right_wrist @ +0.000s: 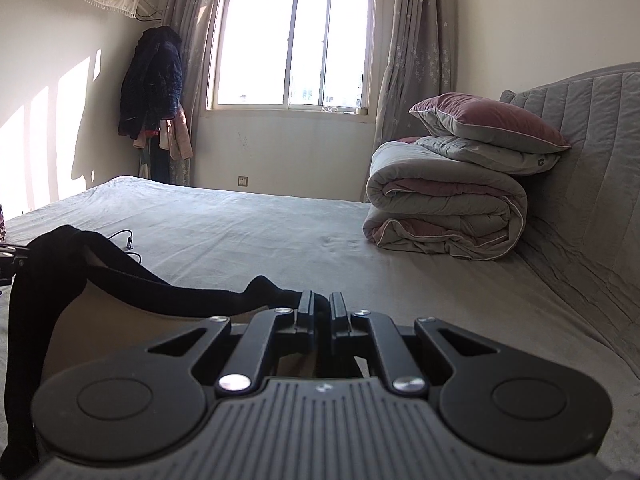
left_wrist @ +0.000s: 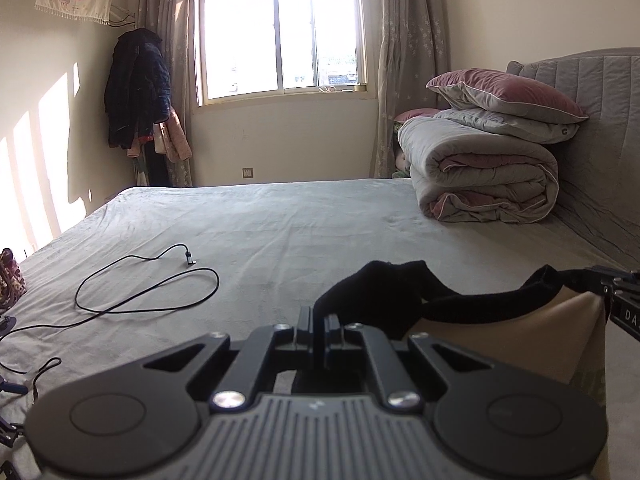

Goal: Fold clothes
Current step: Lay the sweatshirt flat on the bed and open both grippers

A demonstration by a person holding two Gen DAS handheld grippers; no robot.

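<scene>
Nearest my left wrist lens is the left gripper (left_wrist: 319, 322), jaws drawn together on a bunched black edge of the garment (left_wrist: 500, 332). Nearest the right wrist lens, the right gripper (right_wrist: 322, 306) shows the same condition: jaws nearly closed, with black fabric pinched between them.

The garment is black along its upper band and beige below. I read it as suspended between the two grippers, just above the bed (left_wrist: 280, 220), with the black band sagging slightly between the grip points. From the right wrist view, a long black portion hangs down at the left edge of frame. I cannot tell what kind of garment it is.

The bed carries a grey sheet. A black cable (left_wrist: 152, 288) lies looped on the sheet to the left of the garment, well apart from it. At the head of the bed, a rolled grey and pink quilt (left_wrist: 484, 176) rests against the grey headboard (left_wrist: 600, 120), with two pillows (left_wrist: 508, 100) stacked on top. Beyond the bed, a window (left_wrist: 280, 32) sits between curtains, and dark coats (left_wrist: 138, 88) hang in the left corner.
</scene>
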